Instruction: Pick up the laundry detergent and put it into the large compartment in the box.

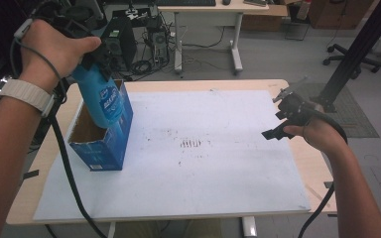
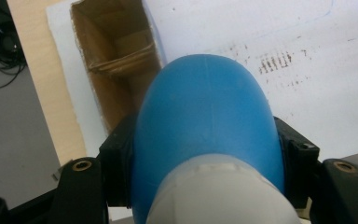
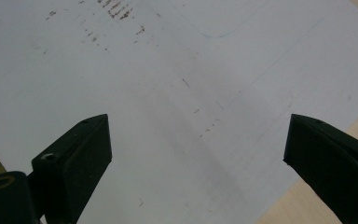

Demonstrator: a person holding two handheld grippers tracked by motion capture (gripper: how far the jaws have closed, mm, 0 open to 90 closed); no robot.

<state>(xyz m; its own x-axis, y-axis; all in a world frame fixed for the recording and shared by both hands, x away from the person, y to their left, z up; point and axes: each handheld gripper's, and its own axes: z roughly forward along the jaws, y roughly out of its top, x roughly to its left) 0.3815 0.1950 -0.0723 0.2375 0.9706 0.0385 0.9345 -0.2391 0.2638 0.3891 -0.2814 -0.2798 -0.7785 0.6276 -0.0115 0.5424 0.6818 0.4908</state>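
Note:
A blue bottle [image 1: 101,96] hangs bottom-down over the open top of a blue carton [image 1: 104,144] at the left of the table, its lower end just inside the opening. My left gripper [image 1: 87,62] is shut on the bottle's upper part. In the left gripper view the two black jaws press on either side of the blue bottle [image 2: 205,121], and the brown inside of the carton [image 2: 116,51] lies beyond it. My right gripper [image 1: 280,119] is held at the right edge of the white sheet, and its jaws stand wide apart with nothing between them [image 3: 196,154].
A white sheet [image 1: 203,173] covers most of the wooden table [image 1: 25,198]. Faint brown marks [image 1: 191,144] sit at its middle. Beyond the table stand a desk [image 1: 208,29], a computer tower [image 1: 121,37] with cables, and a black post [image 1: 357,49] at the right.

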